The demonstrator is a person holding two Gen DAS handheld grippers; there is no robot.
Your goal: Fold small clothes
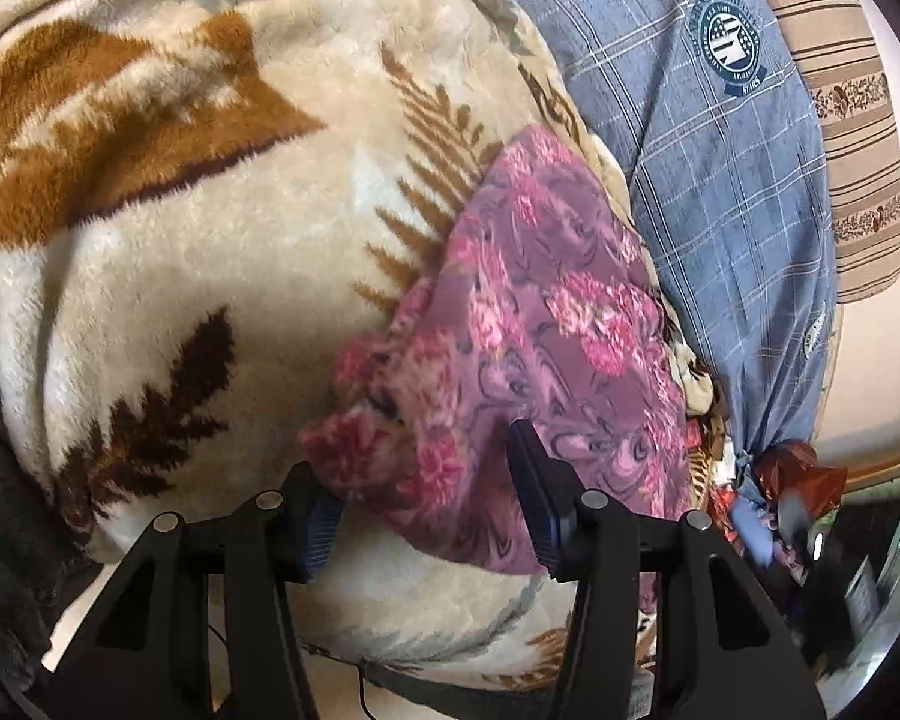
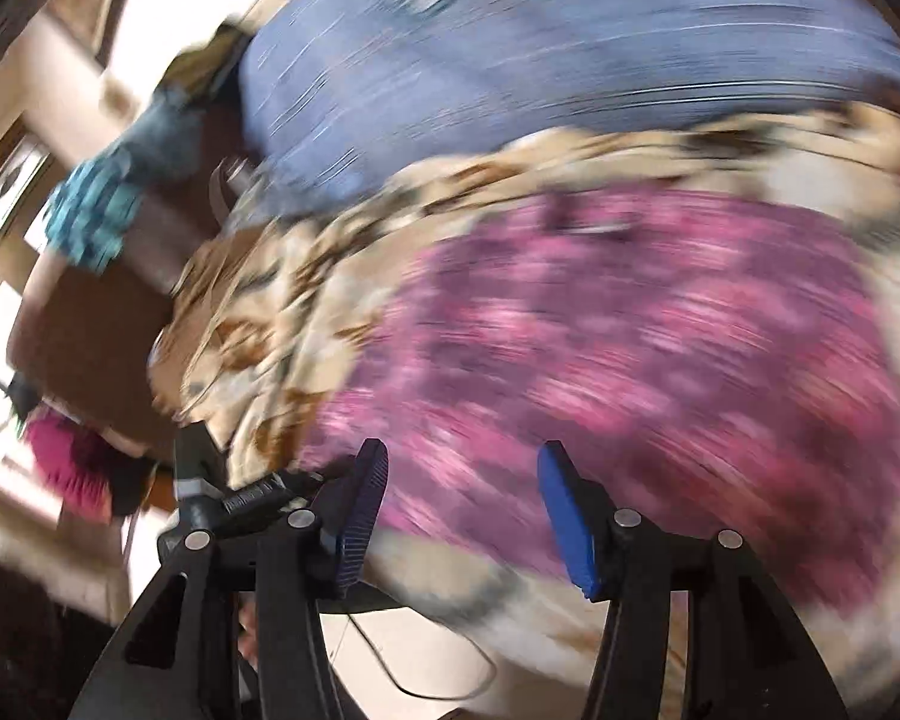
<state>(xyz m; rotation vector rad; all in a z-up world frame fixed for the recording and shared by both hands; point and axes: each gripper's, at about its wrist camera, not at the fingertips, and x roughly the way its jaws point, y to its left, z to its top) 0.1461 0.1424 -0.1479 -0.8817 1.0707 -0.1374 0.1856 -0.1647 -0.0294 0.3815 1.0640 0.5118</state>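
Left wrist view: your left gripper (image 1: pixel 432 510) is spread wide over the near edge of the cloth (image 1: pixel 546 324), which lies on the blanket (image 1: pixel 180 276). Your right gripper (image 2: pixel 459 516) gapes too, holding nothing (heavily blurred). The cloth looks thin, limp, light; pinch a corner hem.

The blanket (image 1: pixel 210 252) is thick, fuzzy plush. The purple floral garment (image 1: pixel 546 324) is thin, smooth cloth. The blue checked sheet (image 1: pixel 720 180) looks woven and matt. The left claw (image 1: pixel 429 516) has matt black plastic arms, ribbed blue pads.
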